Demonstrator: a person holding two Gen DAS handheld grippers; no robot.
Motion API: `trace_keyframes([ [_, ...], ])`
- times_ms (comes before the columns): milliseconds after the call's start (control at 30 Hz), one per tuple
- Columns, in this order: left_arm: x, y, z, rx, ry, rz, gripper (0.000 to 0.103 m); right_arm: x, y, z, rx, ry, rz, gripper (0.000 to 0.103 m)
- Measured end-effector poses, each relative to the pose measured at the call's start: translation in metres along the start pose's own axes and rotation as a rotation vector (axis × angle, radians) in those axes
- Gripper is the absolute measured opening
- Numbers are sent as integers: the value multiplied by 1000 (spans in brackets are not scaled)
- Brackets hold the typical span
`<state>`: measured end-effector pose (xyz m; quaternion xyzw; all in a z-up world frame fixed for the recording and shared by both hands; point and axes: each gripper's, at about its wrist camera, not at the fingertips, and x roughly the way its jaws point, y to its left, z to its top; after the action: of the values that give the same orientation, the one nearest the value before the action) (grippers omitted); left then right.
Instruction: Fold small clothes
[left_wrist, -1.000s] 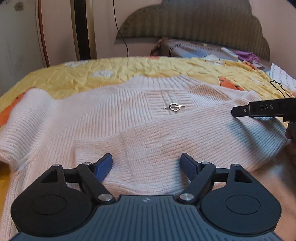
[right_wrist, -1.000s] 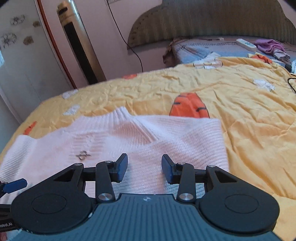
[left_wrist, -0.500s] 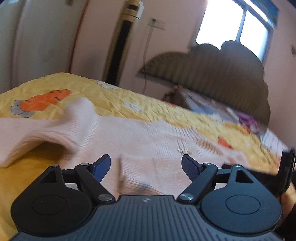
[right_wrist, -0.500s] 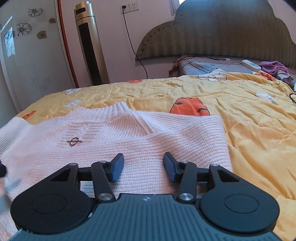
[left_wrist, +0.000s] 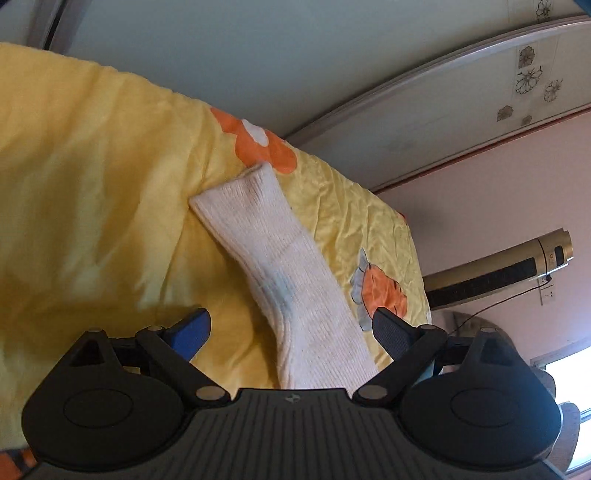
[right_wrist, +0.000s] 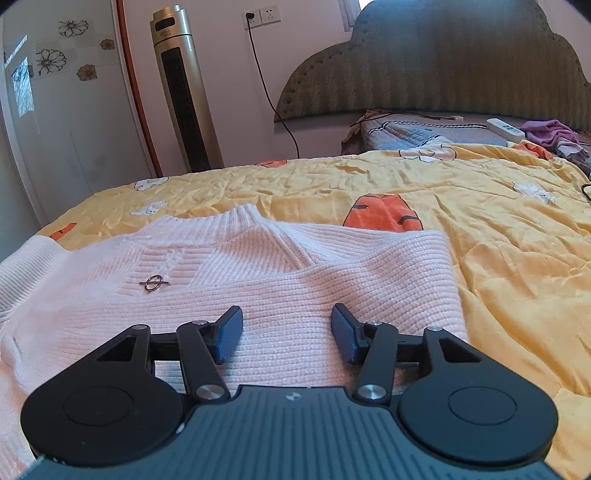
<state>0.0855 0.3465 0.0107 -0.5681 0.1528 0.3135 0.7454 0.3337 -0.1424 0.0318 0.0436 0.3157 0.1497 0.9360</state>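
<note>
A pale pink ribbed sweater (right_wrist: 258, 280) lies flat on the yellow bedspread (right_wrist: 498, 229), its right sleeve folded across the body and a small metal ring brooch (right_wrist: 153, 283) on the chest. My right gripper (right_wrist: 287, 334) is open and empty, low over the folded sleeve. In the left wrist view, rolled sideways, the sweater's left sleeve (left_wrist: 291, 280) stretches out along the bedspread (left_wrist: 92, 203) toward its cuff. My left gripper (left_wrist: 291, 330) is open and empty, its fingers on either side of the sleeve near the shoulder end.
A tall gold tower fan (right_wrist: 184, 92) stands by the wall beyond the bed's far left. A padded headboard (right_wrist: 443, 66), a grey pillow, a white remote (right_wrist: 506, 128) and purple cloth (right_wrist: 550, 130) lie at the back right. The bed edge drops off past the sleeve cuff.
My left gripper has swung left from over the sweater's body, rolled sideways, and now straddles the outstretched left sleeve. My right gripper has barely moved.
</note>
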Motion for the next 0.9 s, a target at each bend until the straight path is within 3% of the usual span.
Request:
trace_keyframes([
  [67, 5, -3, 5, 40, -33, 20, 82, 0, 0, 0, 1, 0, 1, 57],
  [133, 15, -8, 9, 69, -40, 87, 39, 0, 0, 0, 4, -1, 2, 57],
  [200, 21, -12, 9, 102, -40, 135, 24, 0, 0, 0, 4, -1, 2, 57],
  [300, 23, -19, 7, 159, -35, 174, 14, 0, 0, 0, 5, -2, 3, 57],
  [400, 19, -28, 3, 203, -48, 198, 10, 0, -1, 0, 10, -3, 6, 57],
  [467, 12, -45, -3, 257, -76, 171, 10, 0, -1, 0, 12, -4, 8, 57],
  [567, -7, -87, -26, 390, -120, 64, 9, 0, -1, 0, 13, -4, 8, 58],
  [667, -30, -135, -72, 560, -143, -89, 9, -1, -1, 0, 15, -4, 10, 58],
  [800, -41, -174, -161, 781, -57, -308, 9, -1, -2, 0, 27, -7, 15, 58],
  [900, -32, -176, -231, 898, 101, -388, 9, -1, -3, 0, 39, -10, 20, 58],
])
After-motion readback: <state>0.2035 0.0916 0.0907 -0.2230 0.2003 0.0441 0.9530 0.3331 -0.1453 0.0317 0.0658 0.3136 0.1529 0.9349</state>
